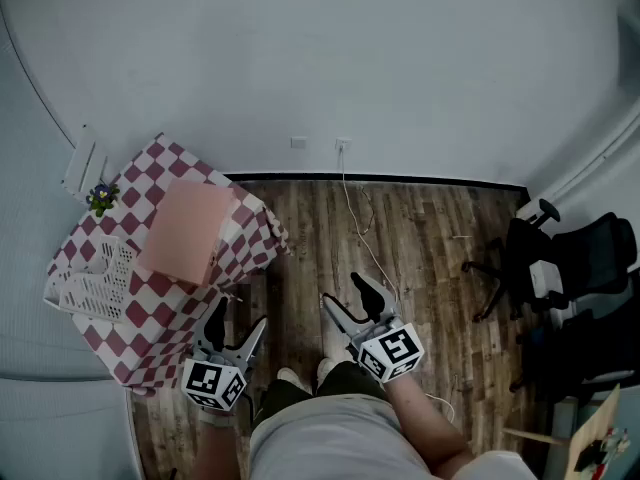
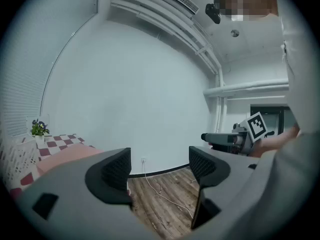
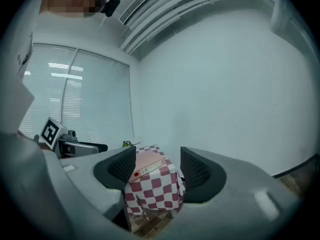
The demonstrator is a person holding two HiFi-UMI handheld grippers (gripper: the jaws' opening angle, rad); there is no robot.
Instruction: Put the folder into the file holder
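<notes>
A pink folder (image 1: 185, 230) lies flat on a small table with a red-and-white checked cloth (image 1: 160, 158) at the left. A white mesh file holder (image 1: 90, 283) lies at the table's left edge. Both grippers hang low by my legs over the wooden floor, apart from the table. My left gripper (image 1: 238, 320) is open and empty, nearest the table's front corner. My right gripper (image 1: 345, 293) is also open, with nothing between its pads. The right gripper view looks at the folder (image 3: 150, 164) and table (image 3: 155, 189) from a distance, past the right gripper (image 3: 157, 169). In the left gripper view, the folder (image 2: 65, 156) shows beside the left gripper (image 2: 160, 166).
A small potted plant (image 1: 101, 198) stands on the table's far corner. A white cable (image 1: 360, 228) runs from a wall socket (image 1: 343, 145) across the floor. A black office chair (image 1: 565, 258) stands at the right. My feet are between the grippers.
</notes>
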